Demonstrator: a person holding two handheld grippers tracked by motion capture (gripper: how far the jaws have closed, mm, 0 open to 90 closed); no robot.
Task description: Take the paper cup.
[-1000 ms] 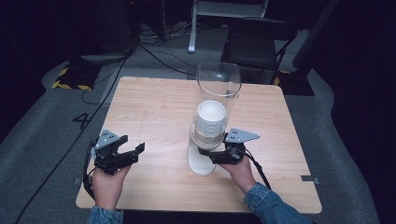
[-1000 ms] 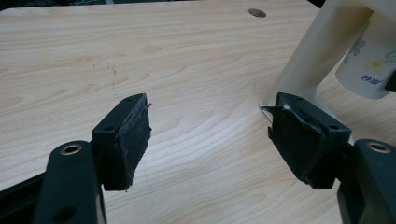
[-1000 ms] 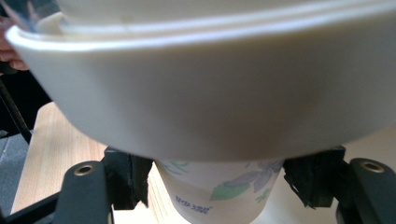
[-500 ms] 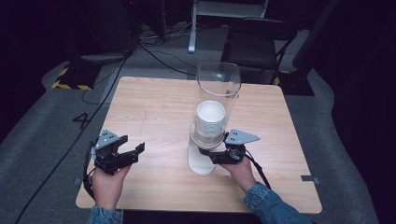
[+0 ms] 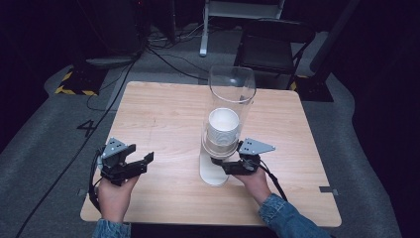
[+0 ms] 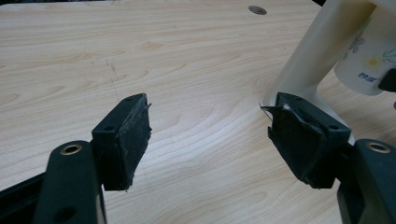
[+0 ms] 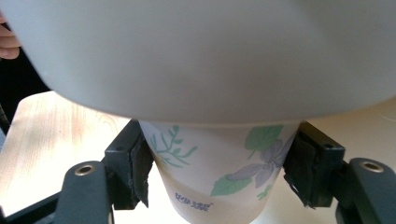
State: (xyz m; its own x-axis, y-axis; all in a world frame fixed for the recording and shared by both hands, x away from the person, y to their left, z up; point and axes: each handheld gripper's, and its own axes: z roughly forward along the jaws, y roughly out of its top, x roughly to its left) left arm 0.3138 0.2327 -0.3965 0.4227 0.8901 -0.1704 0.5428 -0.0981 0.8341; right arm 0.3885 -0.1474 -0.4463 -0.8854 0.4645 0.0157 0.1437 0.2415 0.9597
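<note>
The cup (image 7: 219,177) is hanging below the dispenser (image 5: 230,99), its rim hidden inside; the right gripper (image 5: 233,166) is clamping both jaws on it. The left gripper (image 5: 133,163) is resting over the table (image 5: 163,114), jaws apart.

Table with a cup dispenser near its middle and a gripper on either side.
A tall clear-tube cup dispenser (image 5: 225,124) stands on the light wooden table (image 5: 163,114). The right gripper (image 5: 236,161) sits against its base, jaws around a floral paper cup (image 7: 219,182) beneath the tube; the left gripper (image 5: 130,163) lies well to the left.
</note>
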